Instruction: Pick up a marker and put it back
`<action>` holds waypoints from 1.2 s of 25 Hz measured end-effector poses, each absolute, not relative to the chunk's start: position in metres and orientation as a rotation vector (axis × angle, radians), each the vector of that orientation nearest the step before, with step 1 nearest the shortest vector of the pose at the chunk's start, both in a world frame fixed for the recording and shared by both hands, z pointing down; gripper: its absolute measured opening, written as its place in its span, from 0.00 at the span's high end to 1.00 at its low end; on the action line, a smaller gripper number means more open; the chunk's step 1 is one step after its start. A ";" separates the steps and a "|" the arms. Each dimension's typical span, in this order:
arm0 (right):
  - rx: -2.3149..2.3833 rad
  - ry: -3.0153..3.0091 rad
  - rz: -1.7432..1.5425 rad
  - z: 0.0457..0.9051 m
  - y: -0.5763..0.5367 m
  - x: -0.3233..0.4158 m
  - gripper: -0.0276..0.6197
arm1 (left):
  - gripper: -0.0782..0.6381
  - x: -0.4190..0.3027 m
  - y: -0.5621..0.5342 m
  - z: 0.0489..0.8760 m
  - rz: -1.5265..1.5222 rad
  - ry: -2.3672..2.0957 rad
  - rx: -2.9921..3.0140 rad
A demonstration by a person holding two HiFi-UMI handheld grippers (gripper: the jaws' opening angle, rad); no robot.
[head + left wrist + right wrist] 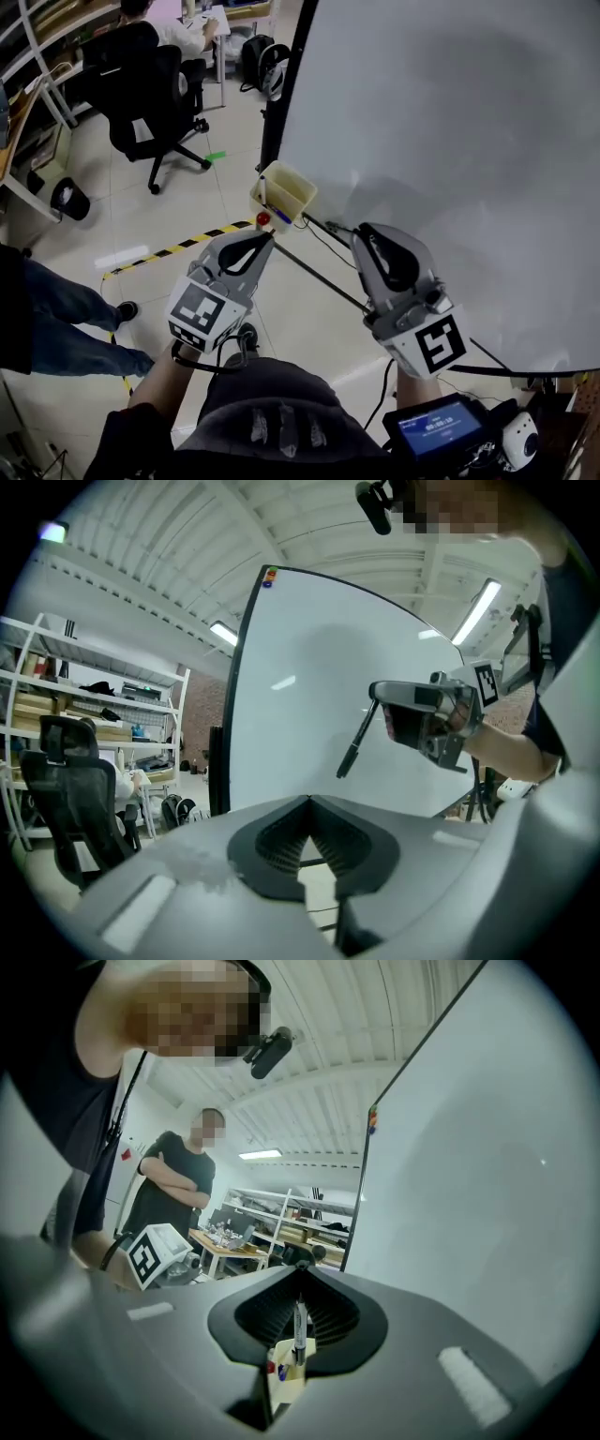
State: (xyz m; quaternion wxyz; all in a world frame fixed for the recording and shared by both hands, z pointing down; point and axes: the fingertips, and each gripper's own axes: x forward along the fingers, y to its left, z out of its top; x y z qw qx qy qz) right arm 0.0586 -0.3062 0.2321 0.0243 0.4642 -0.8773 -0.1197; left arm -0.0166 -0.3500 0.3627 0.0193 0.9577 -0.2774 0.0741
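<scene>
Holding both tools up in front of a big smooth white whiteboard [450, 141], glossy w/ a thin black frame.

Right gripper [361, 232]: matte grey plastic shell, ribbed black pads, clamped on a slim black cylindrical marker [299, 1327]. The pads pinch it near one end, so most of the barrel sticks out past the tips. In the left gripper view it slants down and away from the jaws w/ its free end in the air in front of the board, touching nothing. From the head view it points toward a pale yellow translucent plastic cup [291, 187], squarish w/ rounded corners, sitting at the board's lower corner. The marker tip is near the cup's rim but outside it. Red and blue bits poke out of the cup, prob other pens, too small to tell.

Left gripper [307, 806]: same grey shell, jaws pressed fully together, nothing between them, well to the side of the marker. Both tools carry a white cube w/ black square markers at the back.

Background: black mesh-back office chair [150, 94] on pale glossy floor tiles [234, 131], plus a strip of yellow/black striped tape [178, 248].
</scene>
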 end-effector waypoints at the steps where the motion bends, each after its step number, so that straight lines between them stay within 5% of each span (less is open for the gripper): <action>1: 1.437 -2.726 -0.368 0.231 -0.290 0.066 0.91 | 0.88 -0.010 -0.337 0.358 0.226 -0.865 2.980; 15: 1.305 -2.852 -0.280 0.251 -0.097 0.138 0.91 | 0.88 0.054 -0.145 0.336 0.214 -1.028 2.984; 30: 1.441 -2.733 -0.298 0.252 0.024 0.078 0.91 | 0.88 -0.010 -0.025 0.329 0.138 -0.833 3.050</action>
